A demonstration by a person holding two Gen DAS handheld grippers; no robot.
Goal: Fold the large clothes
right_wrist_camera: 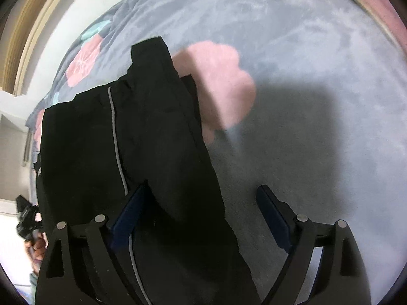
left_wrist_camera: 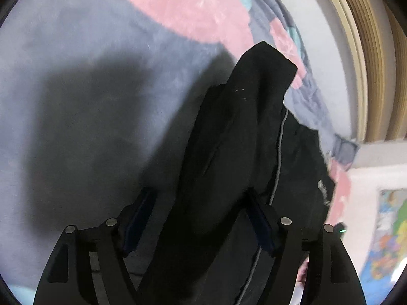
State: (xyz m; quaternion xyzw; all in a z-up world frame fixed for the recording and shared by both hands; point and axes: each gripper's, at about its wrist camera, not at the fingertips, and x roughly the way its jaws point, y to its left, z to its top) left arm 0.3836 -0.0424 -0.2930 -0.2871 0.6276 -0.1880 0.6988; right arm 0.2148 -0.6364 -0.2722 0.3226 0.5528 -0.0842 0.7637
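Black garment (left_wrist_camera: 236,152) lies on the grey-blue blanket (left_wrist_camera: 76,50) with pink flower prints (left_wrist_camera: 193,12), near the bed edge by the wall (left_wrist_camera: 328,58). It's folded into a long narrow bundle. In both wrist views the long axis runs away from the camera, from between the fingers toward the top of frame, ending at a blunt squared end (right_wrist_camera: 150,48). A thin grey piping stripe (right_wrist_camera: 117,139) runs the same way along the body of the fabric, parallel to the long axis.

Left gripper (left_wrist_camera: 201,218): jaws spread wide. The folded strip passes through the gap. Left pad stands clear of the cloth. Right pad (left_wrist_camera: 259,221) sits right at the fabric edge; can't tell if it touches. No pinch visible.

Right gripper (right_wrist_camera: 203,218): jaws spread wide too. Fabric lies under and beside the left pad (right_wrist_camera: 127,216); right pad (right_wrist_camera: 274,218) is over bare blanket, apart from the cloth. Not clamping anything.

Right wrist view also catches the other hand (right_wrist_camera: 38,249) on its gripper handle at far left, beyond the garment's edge.

Both grippers cast dark shadows (right_wrist_camera: 292,127) on the blanket beside the garment.
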